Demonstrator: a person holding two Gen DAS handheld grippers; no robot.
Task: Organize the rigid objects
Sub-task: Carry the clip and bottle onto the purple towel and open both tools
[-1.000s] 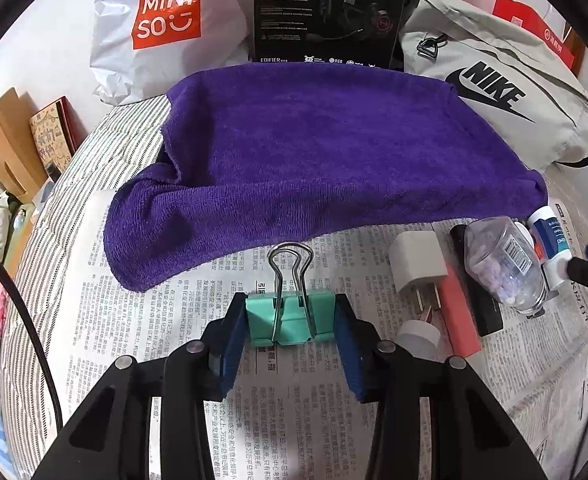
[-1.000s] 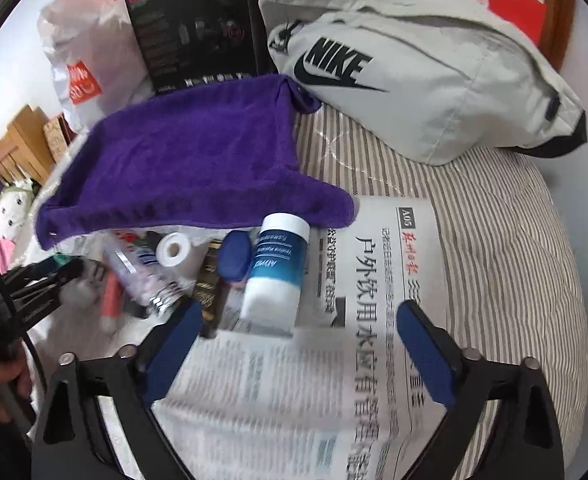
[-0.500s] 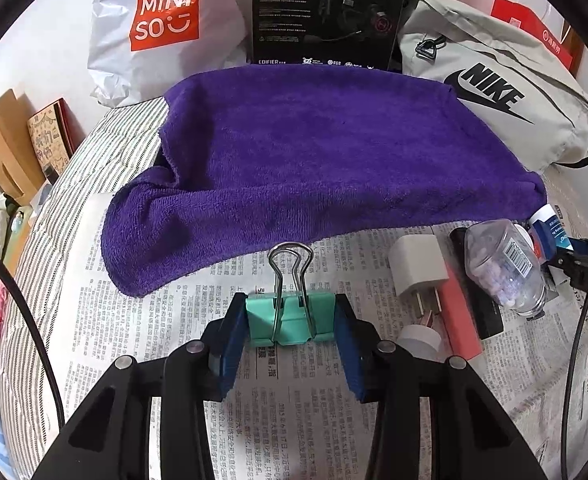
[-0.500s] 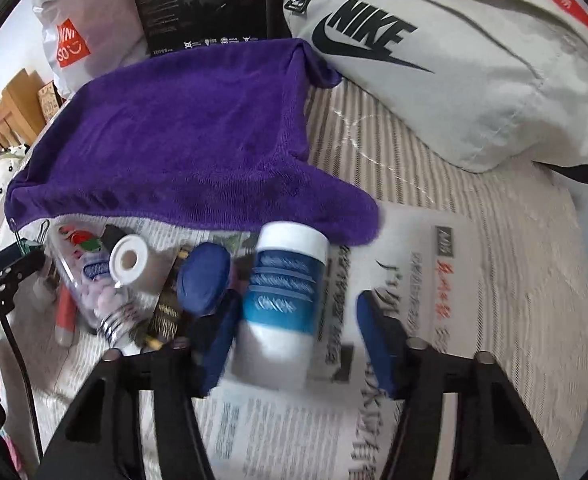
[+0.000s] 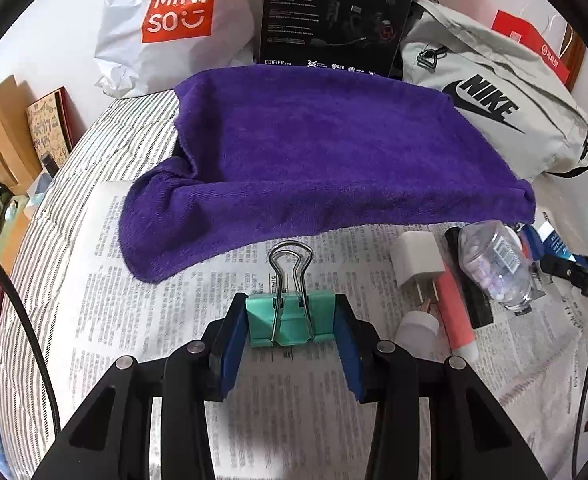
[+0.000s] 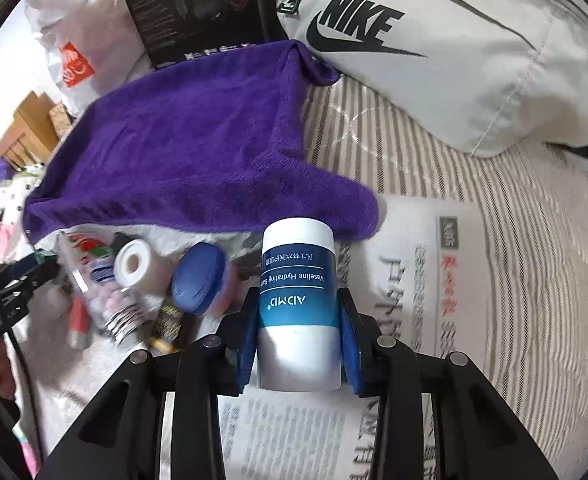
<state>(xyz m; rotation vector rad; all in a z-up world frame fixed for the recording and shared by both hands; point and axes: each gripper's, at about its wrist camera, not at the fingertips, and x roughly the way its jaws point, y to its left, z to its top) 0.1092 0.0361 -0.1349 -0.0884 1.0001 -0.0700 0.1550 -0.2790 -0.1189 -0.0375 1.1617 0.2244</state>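
Observation:
My left gripper is shut on a teal binder clip, its wire handles standing up, just above the newspaper. In the right wrist view, my right gripper is closing on a blue-and-white Vaseline balm tube. The blue pads touch both sides of its lower half. The tube lies on the newspaper, cap pointing away toward the purple towel. Left of the tube sit a blue lidded case, a white tape roll and a clear pill bottle.
A white charger, a pink stick and the pill bottle lie right of the clip. Behind the towel stand a Miniso bag, a black box and a Nike bag. Striped bedding surrounds the paper.
The right gripper came down over the balm tube and its jaws narrowed from wide apart to touching the tube's sides. The left gripper kept still with the clip.

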